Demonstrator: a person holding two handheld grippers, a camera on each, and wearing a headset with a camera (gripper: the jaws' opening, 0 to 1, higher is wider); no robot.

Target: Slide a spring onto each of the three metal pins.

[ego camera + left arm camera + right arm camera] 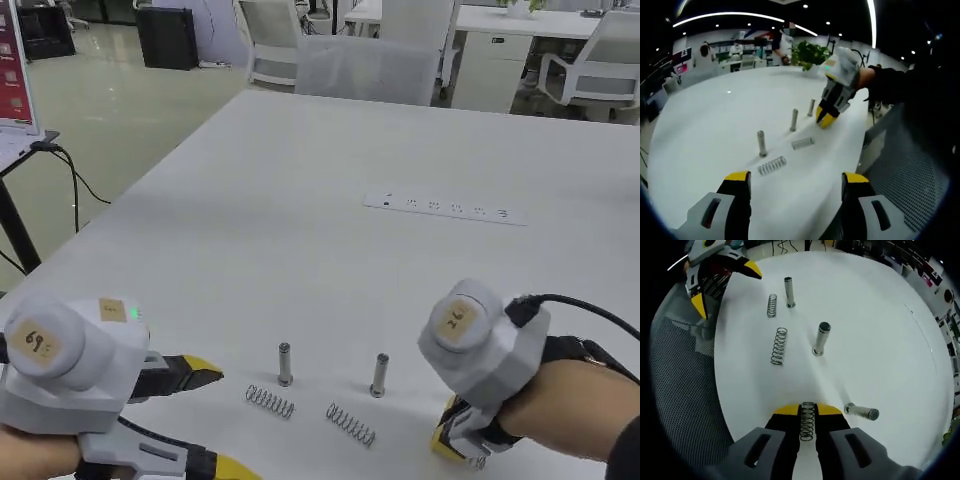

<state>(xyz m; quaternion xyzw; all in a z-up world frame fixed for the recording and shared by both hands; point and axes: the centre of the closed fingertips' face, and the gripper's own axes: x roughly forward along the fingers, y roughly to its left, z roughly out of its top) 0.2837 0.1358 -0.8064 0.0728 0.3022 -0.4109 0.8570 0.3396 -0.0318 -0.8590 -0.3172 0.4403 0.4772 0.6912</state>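
In right claw (807, 411), slim coiled spring (807, 427)

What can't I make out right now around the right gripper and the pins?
- The third pin: head view, hidden behind the right gripper.
- The held spring: head view, mostly covered by that gripper's body; left gripper view, too small.
- The power strip markings: head view, too small.

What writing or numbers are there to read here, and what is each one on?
"69": yellow label on the left gripper.
"26", tilted: yellow sticker on the right gripper.
Too small or blurred to read: the small sticker also on the left gripper, the red sign at the left edge, and the markings on the power strip.
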